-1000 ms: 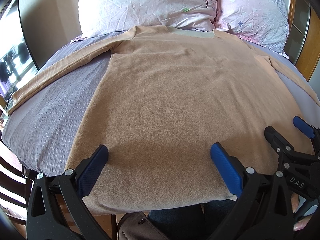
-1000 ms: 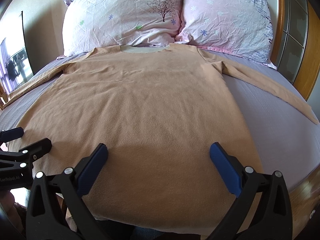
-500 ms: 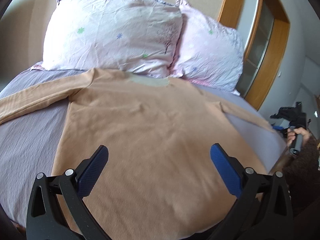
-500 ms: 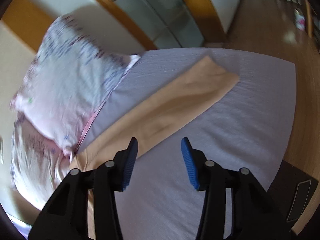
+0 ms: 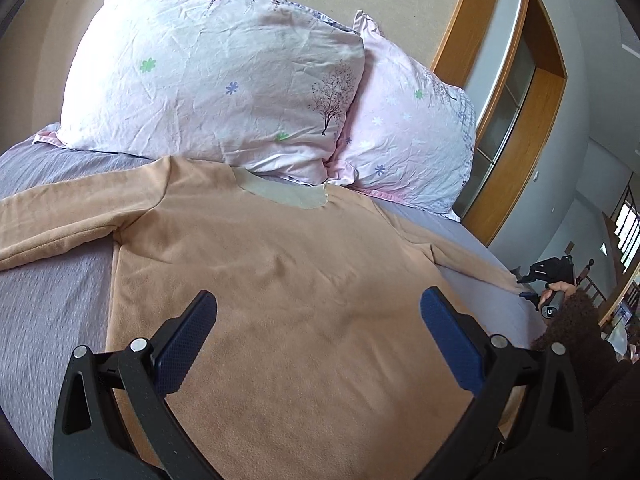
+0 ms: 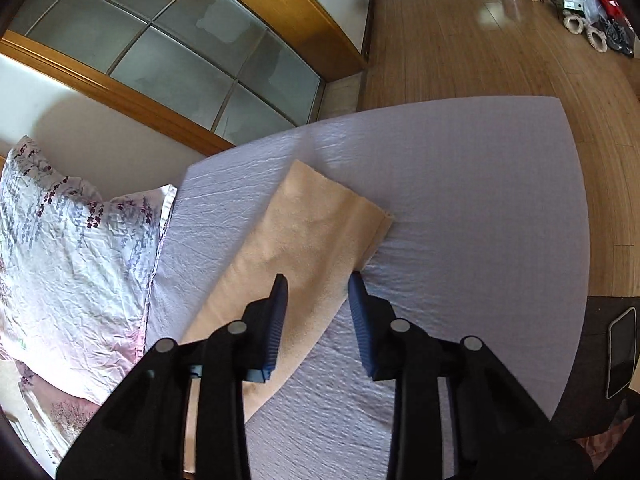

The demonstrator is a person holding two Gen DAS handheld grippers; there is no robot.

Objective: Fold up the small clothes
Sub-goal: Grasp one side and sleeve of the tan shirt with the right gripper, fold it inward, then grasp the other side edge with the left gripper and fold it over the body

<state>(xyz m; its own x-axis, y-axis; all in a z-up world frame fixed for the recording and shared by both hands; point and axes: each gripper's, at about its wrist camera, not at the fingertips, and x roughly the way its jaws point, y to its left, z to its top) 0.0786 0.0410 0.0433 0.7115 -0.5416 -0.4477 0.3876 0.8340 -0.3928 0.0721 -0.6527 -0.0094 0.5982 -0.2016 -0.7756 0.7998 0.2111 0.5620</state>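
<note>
The right gripper [image 6: 318, 284] stood partly open, its pads straddling the sleeve [image 6: 320, 232] near the cuff — whether they touched the cloth was hard to tell. Closing too low could pinch the sheet [image 6: 460, 200] as well. The left gripper [image 5: 318, 316] hovered wide over the tan shirt [image 5: 280, 280], spread flat on the bed.

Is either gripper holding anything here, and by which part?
Nothing held. The left gripper hangs open above the shirt; the right gripper is open astride its sleeve cuff.
</note>
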